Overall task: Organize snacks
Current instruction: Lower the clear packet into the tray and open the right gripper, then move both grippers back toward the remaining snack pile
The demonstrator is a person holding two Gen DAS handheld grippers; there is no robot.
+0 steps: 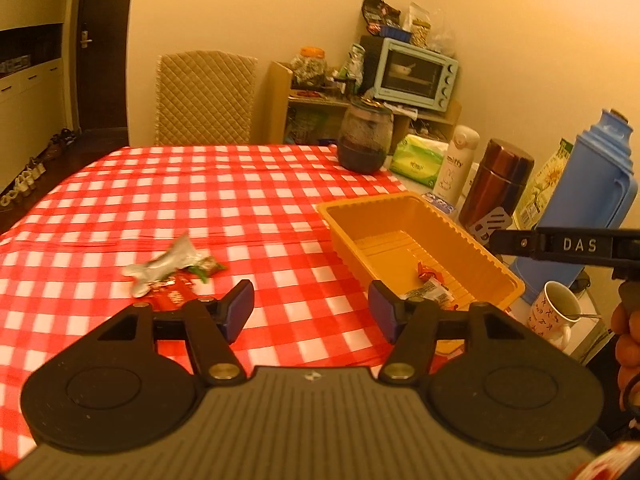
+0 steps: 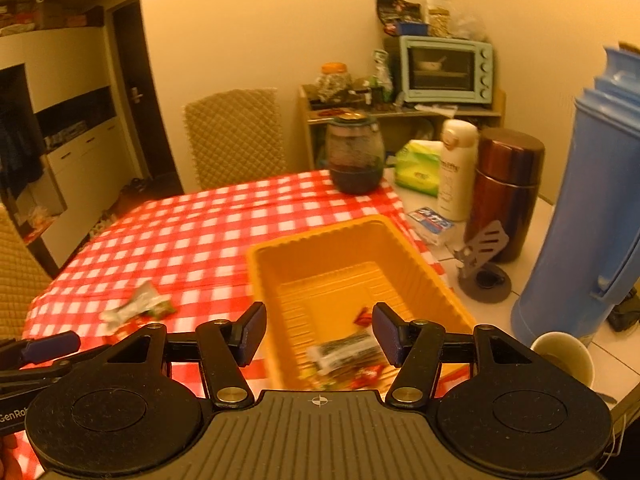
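A yellow plastic bin stands on the red-checked tablecloth and holds several wrapped snacks. A silver wrapper and a red snack packet lie on the cloth to the bin's left. My left gripper is open and empty, between the loose snacks and the bin. My right gripper is open and empty, just above the bin's near end.
A dark glass jar, green tissue pack, white bottle, brown flask, blue thermos, grey stand and mug crowd the right side. A padded chair stands behind the table.
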